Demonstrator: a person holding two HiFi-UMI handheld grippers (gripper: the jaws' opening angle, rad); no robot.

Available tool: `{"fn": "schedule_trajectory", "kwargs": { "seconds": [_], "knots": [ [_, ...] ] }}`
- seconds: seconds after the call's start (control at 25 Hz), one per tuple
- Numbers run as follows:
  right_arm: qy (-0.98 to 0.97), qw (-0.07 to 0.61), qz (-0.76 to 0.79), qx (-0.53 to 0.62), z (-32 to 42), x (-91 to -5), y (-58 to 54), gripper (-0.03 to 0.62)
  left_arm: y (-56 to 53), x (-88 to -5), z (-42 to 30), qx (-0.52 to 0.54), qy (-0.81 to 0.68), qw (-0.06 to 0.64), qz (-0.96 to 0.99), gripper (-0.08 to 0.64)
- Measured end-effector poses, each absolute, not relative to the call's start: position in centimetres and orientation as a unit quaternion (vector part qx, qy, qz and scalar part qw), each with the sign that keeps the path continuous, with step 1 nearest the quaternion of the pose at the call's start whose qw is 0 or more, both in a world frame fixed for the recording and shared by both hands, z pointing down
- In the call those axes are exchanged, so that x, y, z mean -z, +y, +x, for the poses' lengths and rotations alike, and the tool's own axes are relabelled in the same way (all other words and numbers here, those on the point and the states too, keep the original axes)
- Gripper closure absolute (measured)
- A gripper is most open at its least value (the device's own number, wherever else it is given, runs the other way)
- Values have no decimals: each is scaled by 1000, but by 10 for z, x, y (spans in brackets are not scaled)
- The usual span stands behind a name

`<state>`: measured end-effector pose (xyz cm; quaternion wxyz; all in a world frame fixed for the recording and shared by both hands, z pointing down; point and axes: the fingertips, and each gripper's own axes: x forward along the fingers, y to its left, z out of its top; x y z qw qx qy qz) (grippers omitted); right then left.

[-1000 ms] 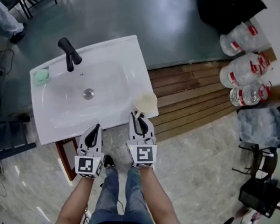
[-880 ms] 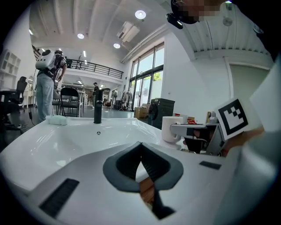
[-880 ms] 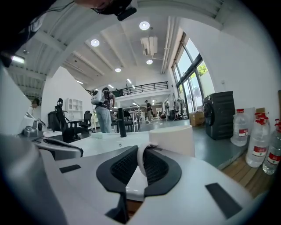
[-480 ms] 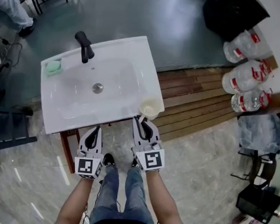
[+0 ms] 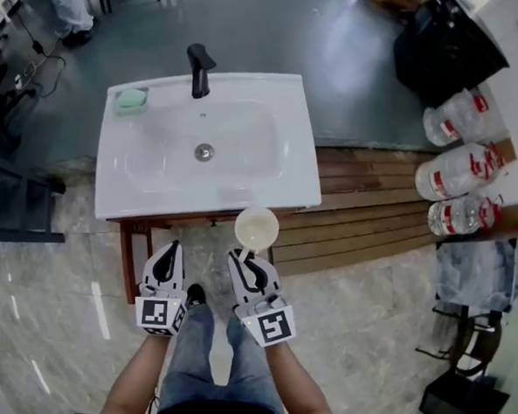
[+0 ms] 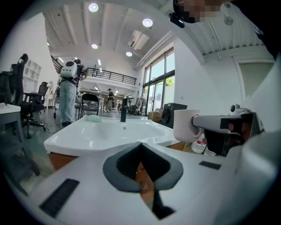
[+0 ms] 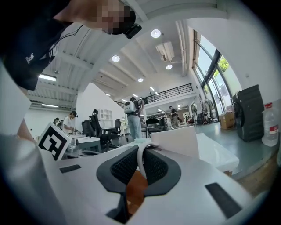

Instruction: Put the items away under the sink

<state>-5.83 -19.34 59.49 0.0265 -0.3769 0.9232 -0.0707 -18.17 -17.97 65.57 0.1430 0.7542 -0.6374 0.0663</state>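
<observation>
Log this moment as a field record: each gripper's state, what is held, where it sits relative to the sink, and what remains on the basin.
right gripper: shut on the handle of the white cup
left gripper: shut, nothing between its jaws
cup position: upright, mouth up, held off the sink, just in front of its front edge
on the sink: black faucet at the back; pale green item at the back left corner
right of scene: water bottles

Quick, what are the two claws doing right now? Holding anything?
Left claw: closed, holding nothing.
Right claw: closed on the handle of the white cup.
</observation>
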Motion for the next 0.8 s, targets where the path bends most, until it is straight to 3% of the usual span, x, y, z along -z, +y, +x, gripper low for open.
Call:
{"fn": "schedule_trajectory", "kwargs": {
  "seconds": [0.4,0.8],
  "knots": [
    [957,26,-265,115,-131,-736,-112,555,-154,-769,-222,-56,-682,131,717,555],
    [968,23,-228,105,-184,-908,-136,555,-168,-904,-265,-37,-720,115,684,555]
  ]
}}
